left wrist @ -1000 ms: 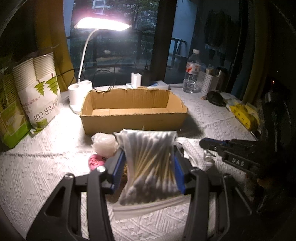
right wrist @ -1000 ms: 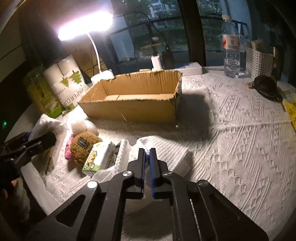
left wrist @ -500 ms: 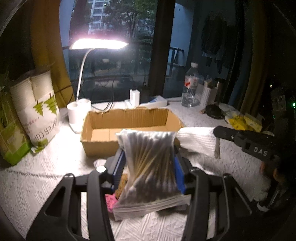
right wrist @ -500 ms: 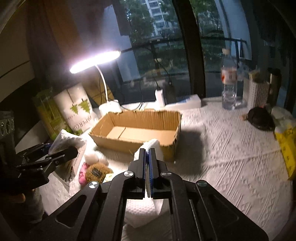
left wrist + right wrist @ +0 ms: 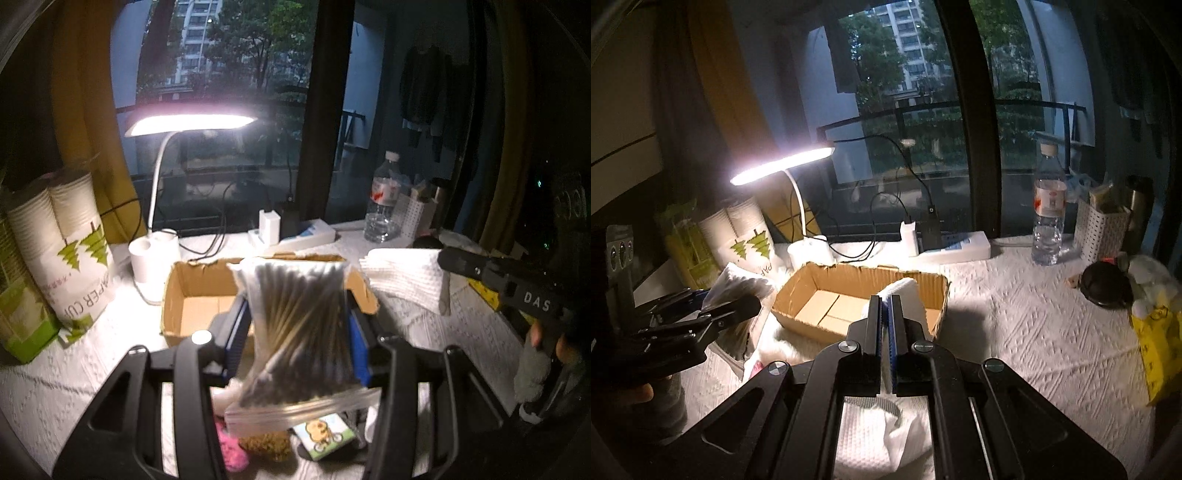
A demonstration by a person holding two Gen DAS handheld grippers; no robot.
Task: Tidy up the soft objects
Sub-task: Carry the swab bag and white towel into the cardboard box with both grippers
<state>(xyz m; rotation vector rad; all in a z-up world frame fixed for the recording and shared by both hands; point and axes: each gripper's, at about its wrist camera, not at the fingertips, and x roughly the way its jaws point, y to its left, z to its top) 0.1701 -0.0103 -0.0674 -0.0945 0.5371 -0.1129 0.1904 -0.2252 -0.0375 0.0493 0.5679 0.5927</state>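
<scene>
My left gripper [image 5: 295,325] is shut on a clear bag of cotton swabs [image 5: 299,332] and holds it in the air in front of the open cardboard box [image 5: 192,295]. My right gripper [image 5: 885,306] is shut on a folded white cloth [image 5: 879,432], lifted near the box [image 5: 827,310]; the cloth also shows in the left wrist view [image 5: 406,277]. Below the left gripper lie a pink soft item [image 5: 229,446], a brown plush [image 5: 264,448] and a small tissue pack [image 5: 327,435].
A lit desk lamp [image 5: 155,254] and a paper cup pack [image 5: 62,251] stand left of the box. A water bottle [image 5: 1048,218], a white perforated holder [image 5: 1100,232], a black object [image 5: 1106,284] and a yellow bag [image 5: 1160,332] sit at the right.
Both grippers have risen from the table, lifting the swab bag and the white cloth, and have moved toward the box.
</scene>
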